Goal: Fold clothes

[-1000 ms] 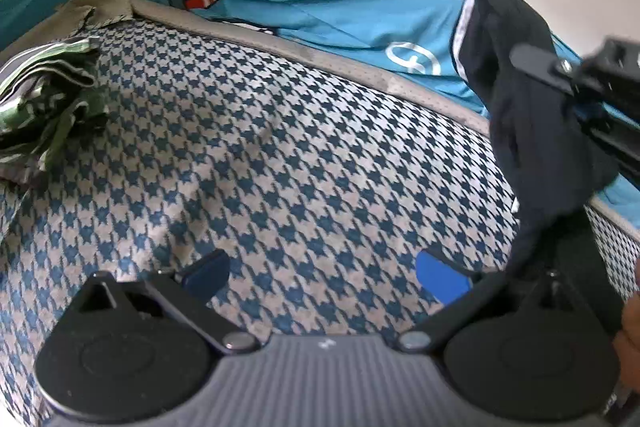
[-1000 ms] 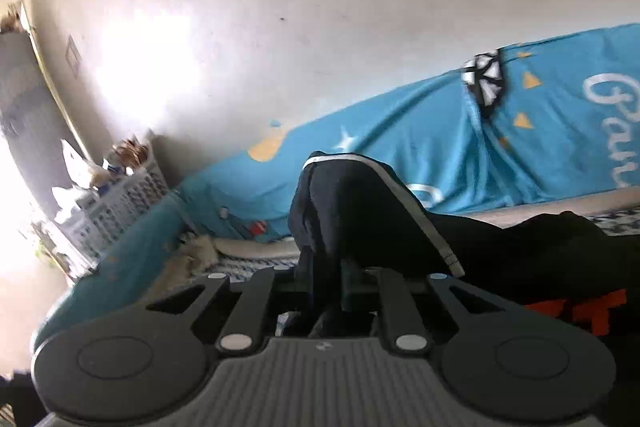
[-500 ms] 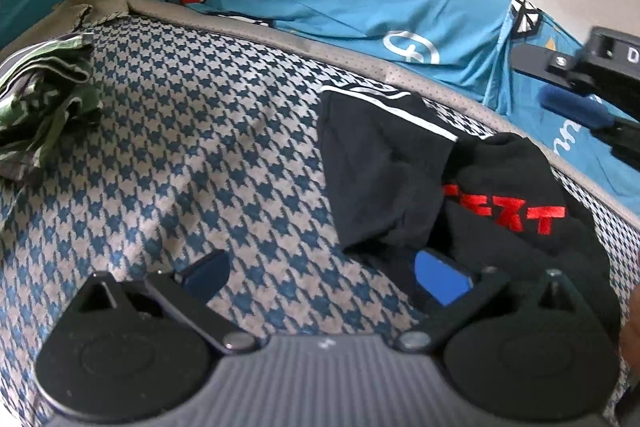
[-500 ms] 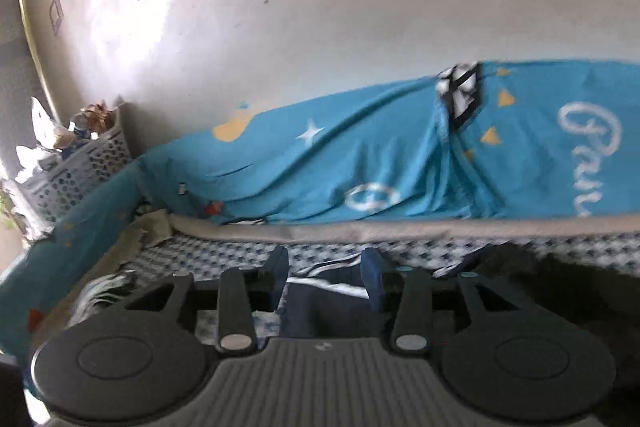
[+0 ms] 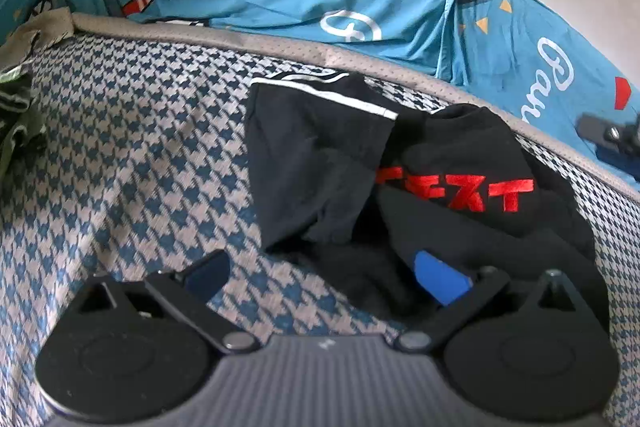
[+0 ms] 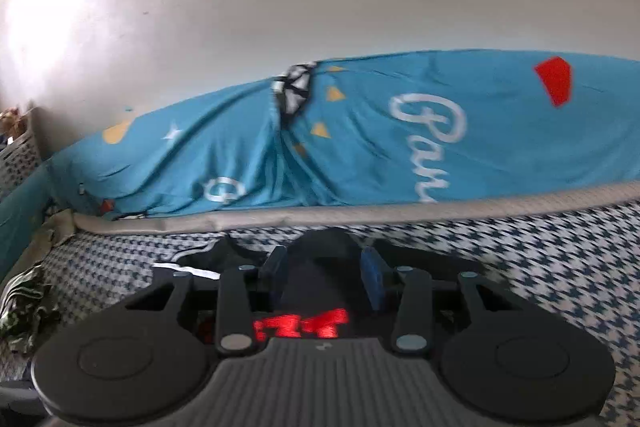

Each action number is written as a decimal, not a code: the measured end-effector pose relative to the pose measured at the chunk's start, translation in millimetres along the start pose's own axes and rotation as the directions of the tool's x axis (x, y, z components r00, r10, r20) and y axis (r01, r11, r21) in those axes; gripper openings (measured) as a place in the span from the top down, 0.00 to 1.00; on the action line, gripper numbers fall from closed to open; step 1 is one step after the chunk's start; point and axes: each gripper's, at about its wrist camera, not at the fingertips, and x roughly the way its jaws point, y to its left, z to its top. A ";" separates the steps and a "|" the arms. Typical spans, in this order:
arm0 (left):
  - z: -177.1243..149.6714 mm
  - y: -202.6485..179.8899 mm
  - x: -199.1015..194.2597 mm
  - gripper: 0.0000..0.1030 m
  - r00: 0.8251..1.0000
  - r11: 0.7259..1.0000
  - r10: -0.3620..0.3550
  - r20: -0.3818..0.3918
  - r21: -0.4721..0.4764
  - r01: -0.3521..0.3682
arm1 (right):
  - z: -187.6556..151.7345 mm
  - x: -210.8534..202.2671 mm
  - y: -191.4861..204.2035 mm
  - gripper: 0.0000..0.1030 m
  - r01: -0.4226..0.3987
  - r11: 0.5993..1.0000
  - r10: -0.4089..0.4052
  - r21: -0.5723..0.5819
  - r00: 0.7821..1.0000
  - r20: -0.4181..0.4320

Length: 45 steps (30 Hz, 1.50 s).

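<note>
A black garment [image 5: 420, 187] with red lettering lies crumpled on the houndstooth bed [image 5: 132, 155], at 1 o'clock from the left gripper [image 5: 320, 271]; both it and the right gripper [image 6: 324, 271] hover, jaws apart.

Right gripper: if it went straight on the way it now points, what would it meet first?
Most likely the black garment, whose raised fold sits between the open fingers of the right gripper. Past that come the checked bed cover and the blue sheet. Depth is hard to judge, so it might skim over the fold.
</note>
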 end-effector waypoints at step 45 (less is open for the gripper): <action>28.6 6.2 62.0 0.00 0.995 0.999 0.034 -0.091 -0.012 -0.035 | -11.8 61.9 -77.0 0.93 0.255 0.961 -0.249 0.104 0.966 -0.070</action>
